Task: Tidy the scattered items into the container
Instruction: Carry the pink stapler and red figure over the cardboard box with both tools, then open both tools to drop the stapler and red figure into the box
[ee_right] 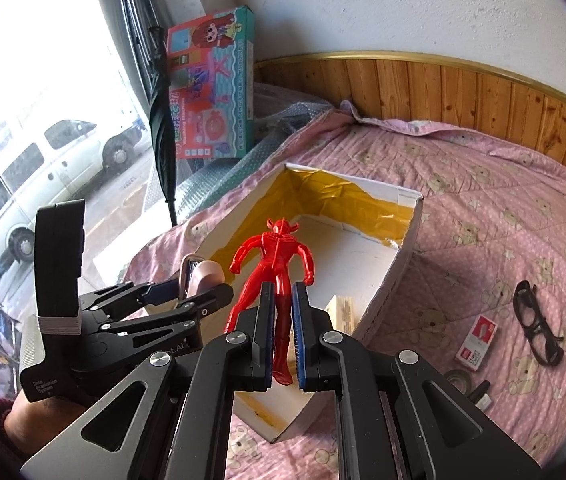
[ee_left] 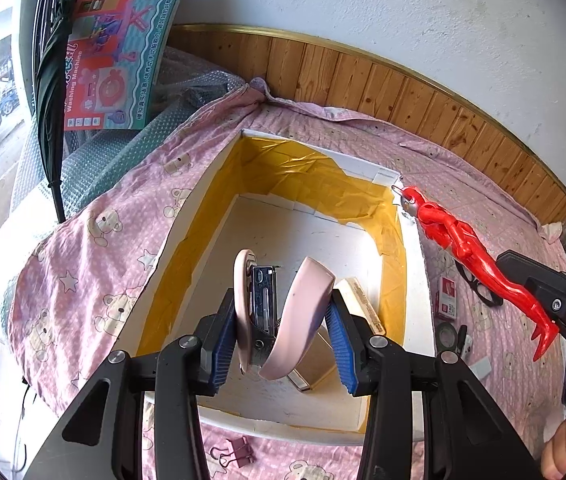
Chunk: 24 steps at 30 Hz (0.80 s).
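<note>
The container is a white cardboard box (ee_left: 211,200) lined with yellow tape, lying on a pink bear-print bedspread. My left gripper (ee_left: 281,304) hovers over the box's near end, shut on a pink stapler (ee_left: 307,312) whose two halves are splayed apart. My right gripper (ee_right: 283,292) is shut on the legs of a red toy figure (ee_right: 279,256), which it holds above the box (ee_right: 387,280), head forward. In the left wrist view the figure (ee_left: 455,236) hangs over the box's right wall. A wooden block (ee_left: 363,304) lies inside the box.
On the bedspread right of the box lie black glasses (ee_right: 535,328), a red-and-white staple box (ee_right: 479,342), a tape roll (ee_right: 459,378) and a small black object (ee_right: 481,390). A pink binder clip (ee_left: 235,454) lies before the box. A toy carton (ee_right: 211,84) and an umbrella (ee_right: 161,120) stand by the window.
</note>
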{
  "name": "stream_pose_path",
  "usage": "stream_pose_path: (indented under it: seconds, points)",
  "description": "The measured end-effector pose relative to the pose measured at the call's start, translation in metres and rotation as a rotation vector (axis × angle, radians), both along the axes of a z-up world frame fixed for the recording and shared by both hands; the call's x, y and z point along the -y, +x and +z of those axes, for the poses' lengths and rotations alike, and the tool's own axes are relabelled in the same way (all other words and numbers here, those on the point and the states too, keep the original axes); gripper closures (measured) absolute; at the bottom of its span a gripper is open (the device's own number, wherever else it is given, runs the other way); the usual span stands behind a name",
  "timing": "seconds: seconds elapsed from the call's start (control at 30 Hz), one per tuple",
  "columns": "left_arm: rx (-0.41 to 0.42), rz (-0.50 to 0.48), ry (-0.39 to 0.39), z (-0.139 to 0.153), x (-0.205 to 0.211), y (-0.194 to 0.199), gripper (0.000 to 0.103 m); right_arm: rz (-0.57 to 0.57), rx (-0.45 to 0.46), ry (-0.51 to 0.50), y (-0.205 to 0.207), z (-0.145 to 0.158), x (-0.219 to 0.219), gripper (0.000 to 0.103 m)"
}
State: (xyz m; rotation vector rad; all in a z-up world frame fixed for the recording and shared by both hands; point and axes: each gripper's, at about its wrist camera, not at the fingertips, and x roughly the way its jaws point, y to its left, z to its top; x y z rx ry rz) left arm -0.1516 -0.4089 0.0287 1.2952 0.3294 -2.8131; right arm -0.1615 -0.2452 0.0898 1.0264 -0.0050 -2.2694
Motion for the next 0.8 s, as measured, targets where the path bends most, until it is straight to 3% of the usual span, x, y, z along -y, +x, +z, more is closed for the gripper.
stream_pose_path:
  seconds: [0.8]
  points:
    - [0.121, -0.008, 0.021, -0.041, 0.012, -0.037, 0.059, -0.010, 0.054, 0.162, -0.094, -0.060, 0.046, 0.094]
